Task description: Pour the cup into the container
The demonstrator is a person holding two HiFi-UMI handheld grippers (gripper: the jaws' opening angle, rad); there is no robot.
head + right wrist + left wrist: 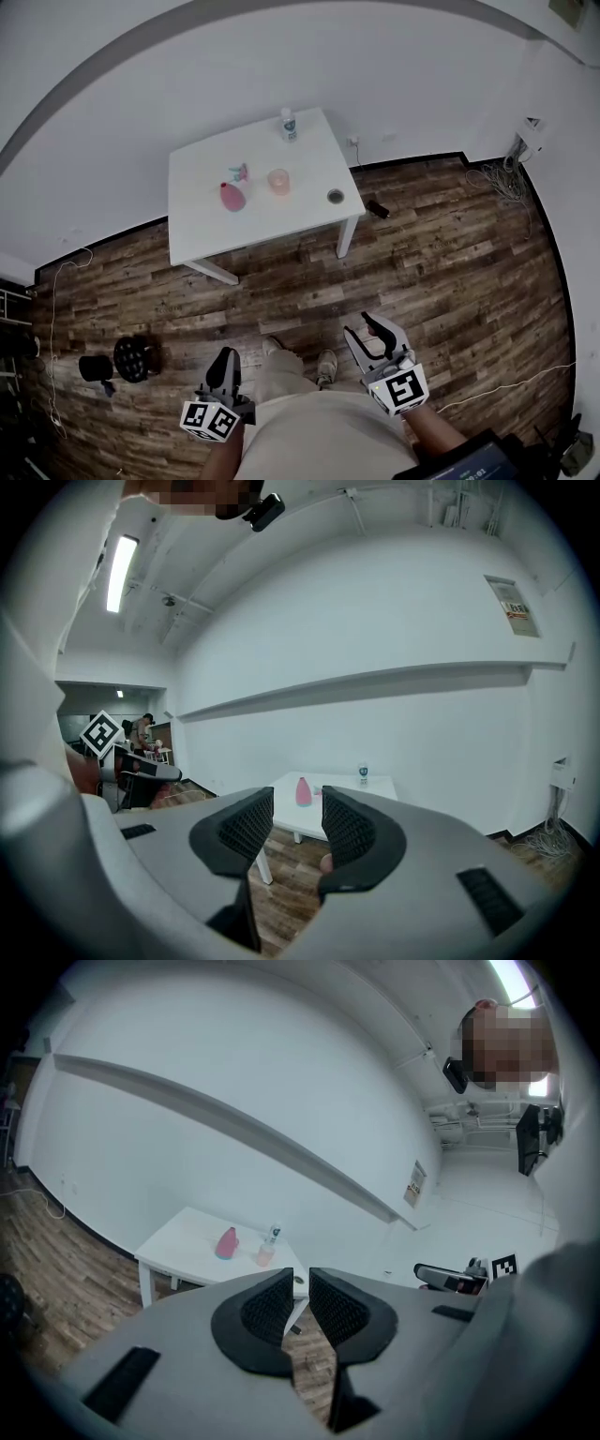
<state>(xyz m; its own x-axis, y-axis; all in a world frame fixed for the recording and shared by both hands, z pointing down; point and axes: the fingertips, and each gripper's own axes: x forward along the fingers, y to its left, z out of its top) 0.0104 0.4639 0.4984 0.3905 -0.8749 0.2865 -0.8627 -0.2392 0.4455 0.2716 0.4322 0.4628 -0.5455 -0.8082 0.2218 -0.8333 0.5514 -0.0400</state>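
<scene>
L gripper (225, 361) and R gripper (362, 328) were low beside the person's legs, over wood floor (441, 272). Both jaw pairs stood slightly apart, nothing btwn them. Well ahead, white table (202, 230) carried small dark container (335, 196), pink bottle (232, 196), peach cup (278, 181), then white bottle (288, 123) at far edge.

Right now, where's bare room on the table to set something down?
Bare: the left end of the table, left of the pink bottle, and the front strip between that bottle and the dark round container. Crowded: the middle, where pink bottle, small blue-pink item and peach cup cluster. A white bottle holds the back edge.
</scene>
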